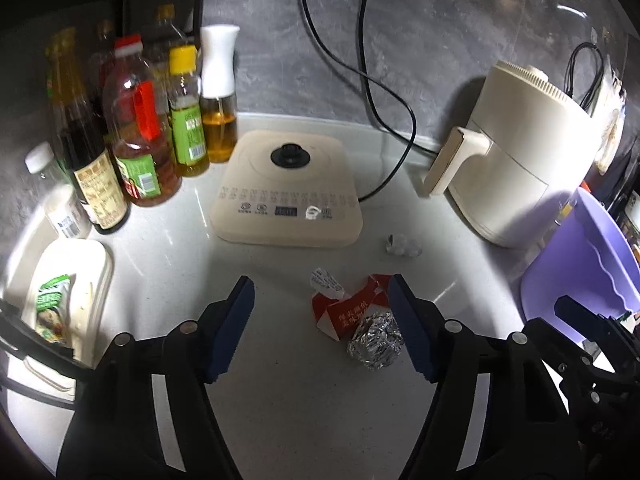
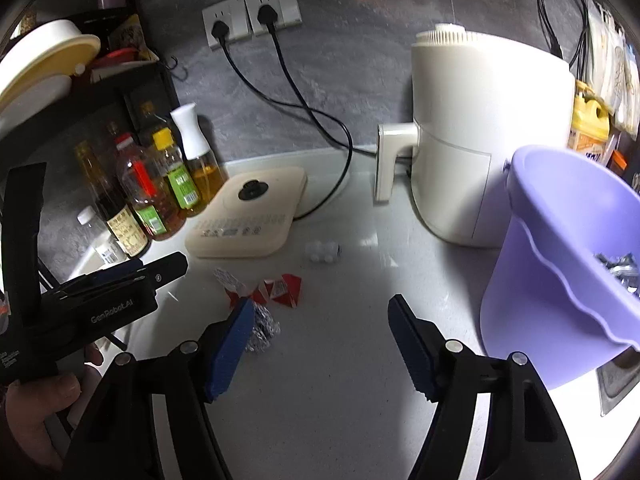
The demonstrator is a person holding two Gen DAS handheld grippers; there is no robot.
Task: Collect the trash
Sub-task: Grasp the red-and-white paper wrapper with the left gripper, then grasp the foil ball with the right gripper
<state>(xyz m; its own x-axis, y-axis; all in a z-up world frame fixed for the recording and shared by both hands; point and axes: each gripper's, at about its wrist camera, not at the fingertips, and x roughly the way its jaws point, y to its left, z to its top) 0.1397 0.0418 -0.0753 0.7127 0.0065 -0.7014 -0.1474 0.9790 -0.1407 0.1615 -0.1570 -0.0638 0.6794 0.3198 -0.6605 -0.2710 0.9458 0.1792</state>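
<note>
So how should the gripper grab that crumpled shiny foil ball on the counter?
Pinch the crumpled silver foil ball across its middle, coming down from above with the left gripper. It is a squashy lump; the torn red paper wrapper touches its far side.

Both grippers are black, with silver rivets and ribbed blue pads on the fingers (image 1: 236,328)
</note>
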